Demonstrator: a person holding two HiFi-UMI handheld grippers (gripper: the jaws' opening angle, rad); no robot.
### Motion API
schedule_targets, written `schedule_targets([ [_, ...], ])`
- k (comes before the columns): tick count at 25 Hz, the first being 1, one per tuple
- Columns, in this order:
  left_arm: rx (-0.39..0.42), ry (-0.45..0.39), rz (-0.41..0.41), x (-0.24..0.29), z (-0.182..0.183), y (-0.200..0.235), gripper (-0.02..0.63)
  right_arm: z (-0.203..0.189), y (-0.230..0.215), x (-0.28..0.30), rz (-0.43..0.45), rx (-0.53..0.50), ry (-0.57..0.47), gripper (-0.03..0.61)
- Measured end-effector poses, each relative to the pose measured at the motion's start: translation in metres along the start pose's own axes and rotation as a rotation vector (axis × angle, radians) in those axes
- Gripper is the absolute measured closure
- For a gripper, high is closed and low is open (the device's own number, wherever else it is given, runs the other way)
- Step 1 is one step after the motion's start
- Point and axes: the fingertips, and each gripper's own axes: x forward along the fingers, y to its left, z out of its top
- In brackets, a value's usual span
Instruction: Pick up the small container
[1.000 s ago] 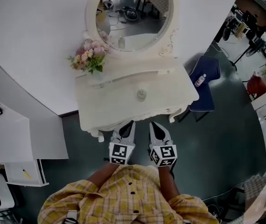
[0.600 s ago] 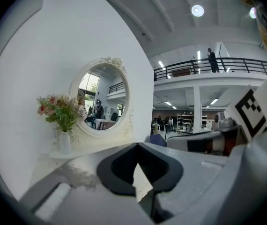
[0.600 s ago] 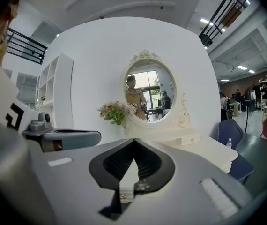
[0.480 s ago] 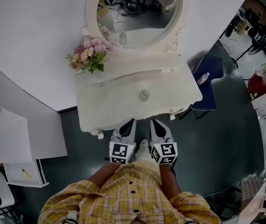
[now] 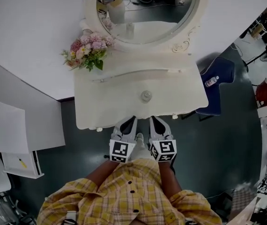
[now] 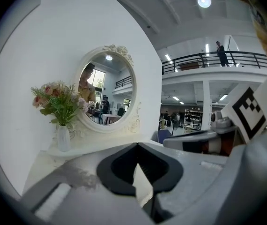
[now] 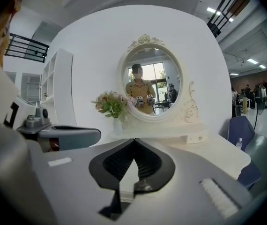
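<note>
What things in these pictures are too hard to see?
Small container: head view, too small to show what's inside.
Same container: right gripper view, right claw blocks it.
Bottle on the chair: head view, label too small.
Vase: head view, flowers cover it.

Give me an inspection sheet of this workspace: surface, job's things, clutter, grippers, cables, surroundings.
Surface: white dressing table, with an oval mirror at its back.
Job's things: small container stands alone mid-table, untouched.
Clutter: flowers in a vase at the back left.
Grippers: left gripper and right gripper are side by side at the table's front edge, both shut and empty.
Cables: nothing seen.
Surroundings: blue chair right of the table, with a bottle on it; white shelf unit to the left; white wall behind.
</note>
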Motion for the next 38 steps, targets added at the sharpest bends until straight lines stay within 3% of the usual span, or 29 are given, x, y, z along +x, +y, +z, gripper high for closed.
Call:
schedule_targets([
  [13, -0.019, 0.091, 0.123, 0.062, -0.021, 0.015, 0.614, -0.026, -0.046, 0.065, 0.105, 0.014, 0.103, 0.57],
  [26, -0.054, 0.111, 0.235, 0.091, -0.045, 0.029, 0.614, -0.067, -0.067, 0.121, 0.211, -0.032, 0.169, 0.445],
  [38, -0.08, 0.136, 0.269, 0.102, -0.072, 0.035, 0.614, -0.104, -0.075, 0.15, 0.228, -0.082, 0.221, 0.33],
])
